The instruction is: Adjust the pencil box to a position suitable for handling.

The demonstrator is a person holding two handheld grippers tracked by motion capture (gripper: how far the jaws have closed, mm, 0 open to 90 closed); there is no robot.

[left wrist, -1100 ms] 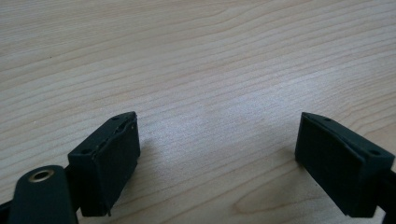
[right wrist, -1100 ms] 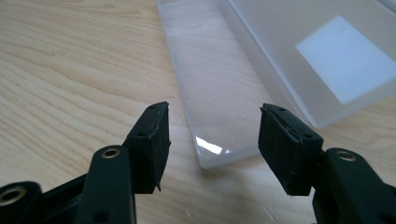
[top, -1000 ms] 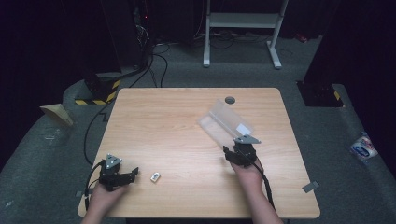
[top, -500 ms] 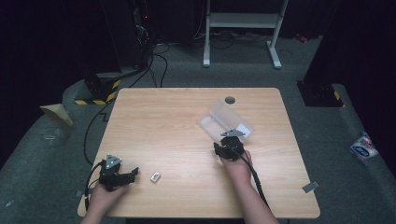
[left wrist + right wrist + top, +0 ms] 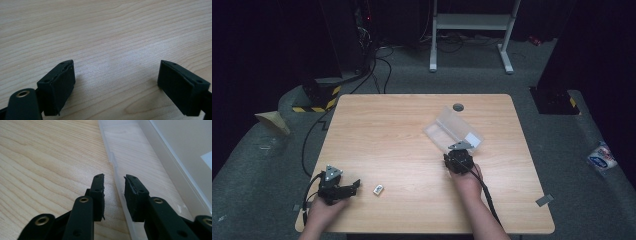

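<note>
A clear plastic box [image 5: 453,131] lies open right of the table's middle, with a white label on its far half. My right gripper [image 5: 458,150] is at its near edge. In the right gripper view, the right gripper [image 5: 114,182] straddles the thin rim of the box [image 5: 140,152]. Its jaws have just been closing, and a small gap still shows on each side of the rim. My left gripper [image 5: 354,186] rests at the front left, pointing right. In the left gripper view, the left gripper [image 5: 116,72] is open over bare wood.
A small white piece [image 5: 378,189] lies just right of the left gripper. The wooden table [image 5: 402,120] has a round cable hole [image 5: 458,107] near its far edge. Cables trail off the front edge behind both hands.
My right hand has shifted left along the near side of the box and now sits at its rim. The left hand has not moved.
</note>
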